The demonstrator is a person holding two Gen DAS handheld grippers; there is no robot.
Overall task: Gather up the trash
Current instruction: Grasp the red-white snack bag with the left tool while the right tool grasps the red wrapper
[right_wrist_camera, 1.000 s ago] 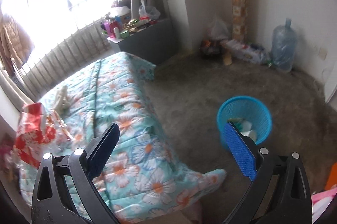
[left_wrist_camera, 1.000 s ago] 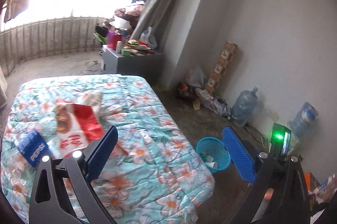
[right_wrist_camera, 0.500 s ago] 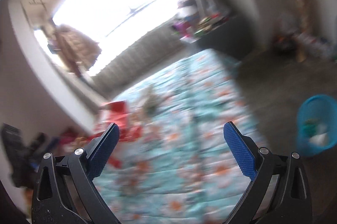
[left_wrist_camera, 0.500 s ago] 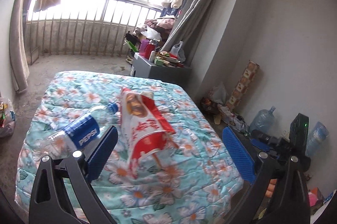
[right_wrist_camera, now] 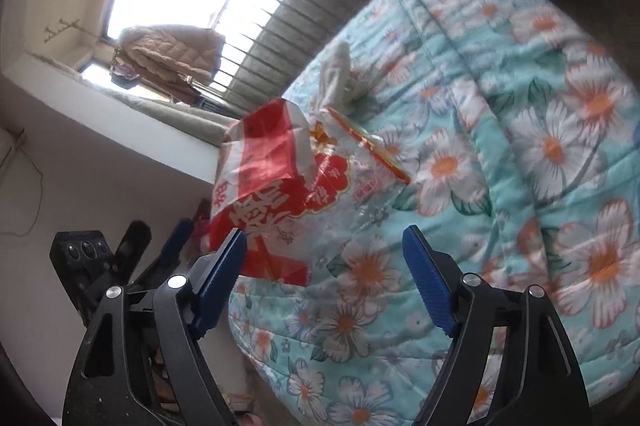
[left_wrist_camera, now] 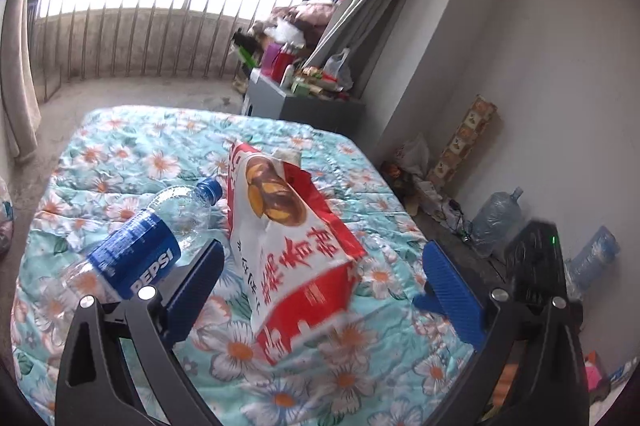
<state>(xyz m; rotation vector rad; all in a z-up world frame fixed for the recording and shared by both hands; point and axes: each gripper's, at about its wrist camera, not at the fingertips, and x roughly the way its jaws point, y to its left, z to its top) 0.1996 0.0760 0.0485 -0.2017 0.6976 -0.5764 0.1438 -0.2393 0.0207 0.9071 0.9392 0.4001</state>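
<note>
Red-and-white crinkly plastic snack bag (left_wrist_camera: 294,246) w/ printed characters is lying on the floral turquoise quilt (left_wrist_camera: 132,154), beside a clear plastic Pepsi bottle w/ blue label and cap (left_wrist_camera: 148,246) on its side; the two look to be touching or nearly so. A crumpled white tissue wad (right_wrist_camera: 338,74) is sitting just behind the bag.

Left gripper (left_wrist_camera: 320,290) is hovering spread wide, bag framed between its blue pads, nothing pinched. Right gripper (right_wrist_camera: 324,290) is also gaping, empty, pointing at the bag from the bed's edge.

Step, by my read: approach for the 1st pick, prob the bag. Next move is calling for lowering one claw over a stiff fold and closing firmly, since thin film is likely slipping or collapsing. Bin isn't in view now.
</note>
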